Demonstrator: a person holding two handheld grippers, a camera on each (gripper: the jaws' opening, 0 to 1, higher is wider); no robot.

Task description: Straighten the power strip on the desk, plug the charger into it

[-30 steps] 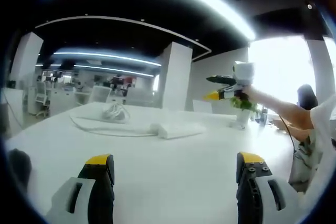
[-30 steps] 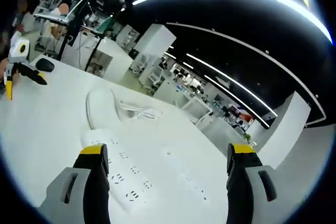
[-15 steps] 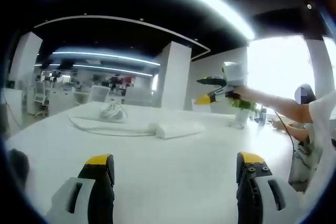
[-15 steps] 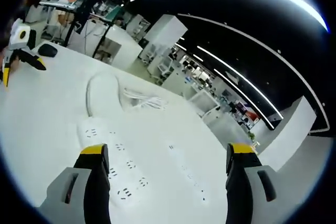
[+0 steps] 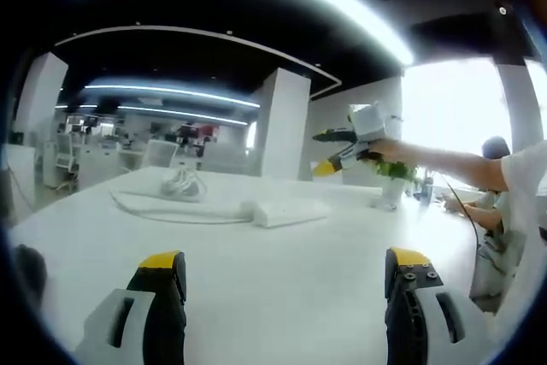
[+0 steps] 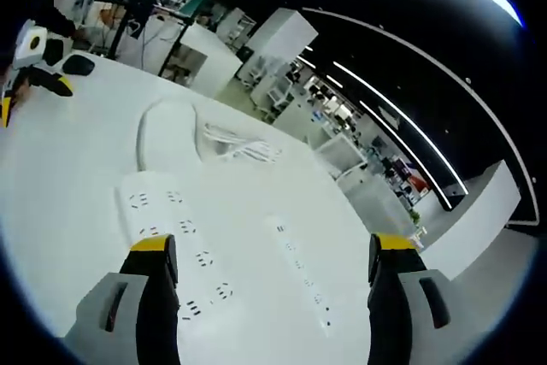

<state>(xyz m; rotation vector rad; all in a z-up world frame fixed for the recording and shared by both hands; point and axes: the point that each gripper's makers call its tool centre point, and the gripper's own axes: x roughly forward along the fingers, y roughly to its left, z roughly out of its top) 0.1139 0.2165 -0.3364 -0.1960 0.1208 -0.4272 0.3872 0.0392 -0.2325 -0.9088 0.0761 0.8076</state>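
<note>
A wide white power strip (image 6: 175, 237) lies on the white desk (image 6: 68, 177), just ahead of my right gripper (image 6: 273, 245), which hangs open above it with nothing between its jaws. The strip's white cable (image 6: 158, 130) loops away toward a bundled white charger lead (image 6: 239, 144). In the left gripper view the power strip (image 5: 286, 209) lies mid-desk, with the bundle (image 5: 184, 181) behind it. My left gripper (image 5: 286, 262) stands open and empty low over the desk (image 5: 282, 297), well short of the strip. The right gripper (image 5: 342, 150) reaches in from the right above the strip.
A second, narrower white strip (image 6: 303, 275) lies to the right of the wide one. A black mouse (image 6: 79, 64) sits at the far desk edge by the left gripper (image 6: 21, 83). A small potted plant (image 5: 395, 179) stands at the right. A person's arm (image 5: 453, 164) holds the right gripper.
The right gripper has moved leftward over the desk toward the power strip, and its view has tipped down so more of the strip's sockets show. The left gripper has held still.
</note>
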